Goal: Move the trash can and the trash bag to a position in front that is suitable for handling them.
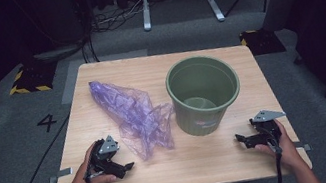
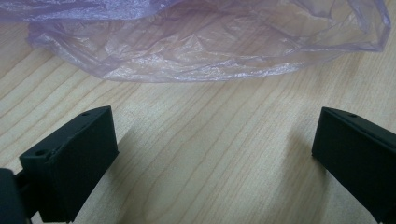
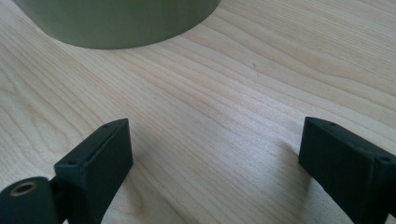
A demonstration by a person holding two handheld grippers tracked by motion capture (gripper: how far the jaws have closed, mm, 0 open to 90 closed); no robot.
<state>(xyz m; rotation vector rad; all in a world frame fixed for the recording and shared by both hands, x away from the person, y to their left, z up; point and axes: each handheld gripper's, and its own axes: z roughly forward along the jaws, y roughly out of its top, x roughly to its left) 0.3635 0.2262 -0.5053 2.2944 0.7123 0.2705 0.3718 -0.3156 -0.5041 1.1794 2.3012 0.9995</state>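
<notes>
Your left gripper (image 1: 126, 168) rests at the near left of the table (image 1: 204, 165), jaws spread wide with bare wood between them, and the purple bag (image 1: 134, 114) lies crumpled just beyond, running from the far left down to beside the green bin (image 1: 203, 93). Your right gripper (image 1: 240, 139) sits at the near right, jaws equally wide and holding nothing, with the bin's base just ahead of it. The likely step is to line the bin, so go for the bag's near hem with the left, pinch a single layer low against the wood, and lift slowly so the film opens. You have open table between the grippers; the near edge is close behind both hands, so work forward, not back
</notes>
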